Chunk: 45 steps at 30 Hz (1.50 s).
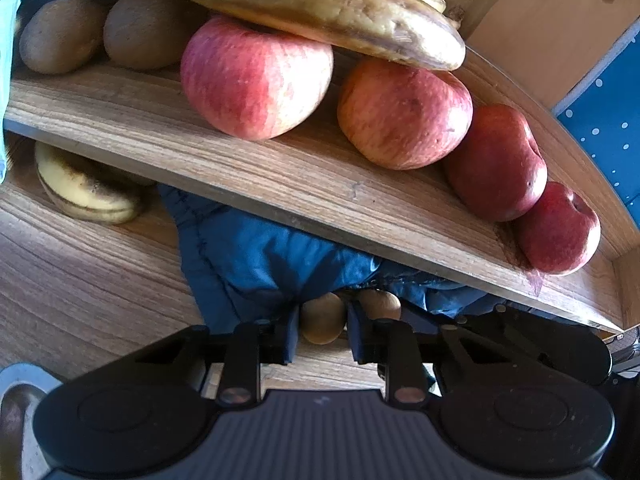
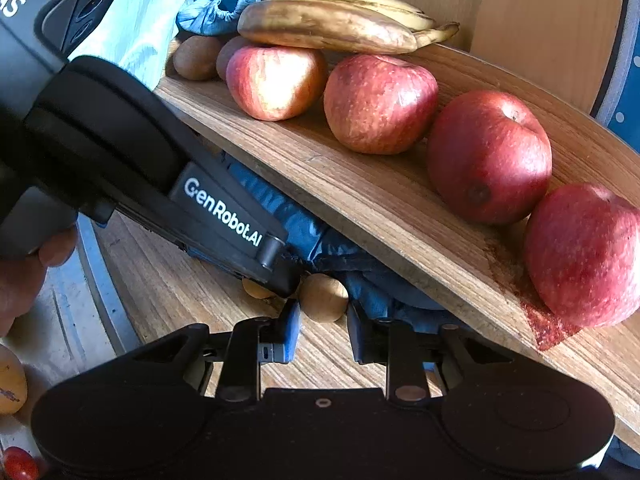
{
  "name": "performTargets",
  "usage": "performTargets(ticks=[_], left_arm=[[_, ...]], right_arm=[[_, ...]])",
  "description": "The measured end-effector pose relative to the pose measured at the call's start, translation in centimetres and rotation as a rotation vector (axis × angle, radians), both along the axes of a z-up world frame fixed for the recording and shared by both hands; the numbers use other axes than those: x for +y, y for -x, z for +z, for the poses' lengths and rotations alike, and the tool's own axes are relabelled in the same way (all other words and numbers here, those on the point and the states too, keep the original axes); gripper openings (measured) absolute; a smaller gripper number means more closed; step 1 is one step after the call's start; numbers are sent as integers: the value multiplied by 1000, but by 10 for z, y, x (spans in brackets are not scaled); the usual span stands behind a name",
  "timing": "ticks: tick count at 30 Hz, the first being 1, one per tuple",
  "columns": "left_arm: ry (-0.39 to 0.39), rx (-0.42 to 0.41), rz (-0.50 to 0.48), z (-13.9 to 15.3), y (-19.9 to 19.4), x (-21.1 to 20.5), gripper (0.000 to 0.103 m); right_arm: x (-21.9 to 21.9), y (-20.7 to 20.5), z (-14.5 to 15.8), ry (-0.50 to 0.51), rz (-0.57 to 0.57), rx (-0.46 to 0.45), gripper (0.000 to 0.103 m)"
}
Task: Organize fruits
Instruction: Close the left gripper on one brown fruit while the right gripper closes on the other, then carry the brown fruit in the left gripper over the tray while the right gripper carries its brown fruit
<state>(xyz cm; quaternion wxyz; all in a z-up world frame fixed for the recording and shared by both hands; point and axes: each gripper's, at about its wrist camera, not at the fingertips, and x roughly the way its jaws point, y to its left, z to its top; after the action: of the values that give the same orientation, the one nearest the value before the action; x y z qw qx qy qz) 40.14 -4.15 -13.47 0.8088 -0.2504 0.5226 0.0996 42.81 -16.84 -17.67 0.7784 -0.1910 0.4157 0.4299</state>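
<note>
Fruit for sorting lies on two levels. On the wooden shelf (image 2: 400,208), four apples (image 2: 380,104) sit in a row with bananas (image 2: 328,26) resting on top at the far end and kiwis (image 2: 196,58) behind. Below the shelf, on the table (image 2: 168,288), two small round brown fruits lie against a blue cloth (image 1: 256,256).

Your left tool (image 1: 322,330) has its fingers either side of one small brown fruit (image 1: 322,318). The view does not settle whether the pads press on it or only flank it. The second brown fruit (image 1: 380,304) lies just beside it, under the shelf edge.

Your right tool (image 2: 323,320) stands with its fingers apart around a small brown fruit (image 2: 323,298); gaps show on both sides, so it is not gripped. The left tool's body crosses this view and ends touching or just beside the same fruit.

Handling, by judgement: the small fruit looks light, round and smooth-skinned, so it is liable to roll or squirt out. Take it across its widest part, pads centred, with gentle closing force. The overhanging shelf leaves little room above; withdraw low and level. The apples look firm and heavier; the spotted bananas look soft and bruise easily.
</note>
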Motion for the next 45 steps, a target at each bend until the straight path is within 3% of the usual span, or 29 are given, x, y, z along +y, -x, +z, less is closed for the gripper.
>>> performTargets(ticks=[33, 45], left_arm=[[5, 29, -90, -13, 28, -33, 28], [7, 1, -91, 8, 50, -24, 28]], right_arm=[[-37, 29, 32, 21, -118, -3, 27], [-30, 46, 46, 13, -140, -27, 27]])
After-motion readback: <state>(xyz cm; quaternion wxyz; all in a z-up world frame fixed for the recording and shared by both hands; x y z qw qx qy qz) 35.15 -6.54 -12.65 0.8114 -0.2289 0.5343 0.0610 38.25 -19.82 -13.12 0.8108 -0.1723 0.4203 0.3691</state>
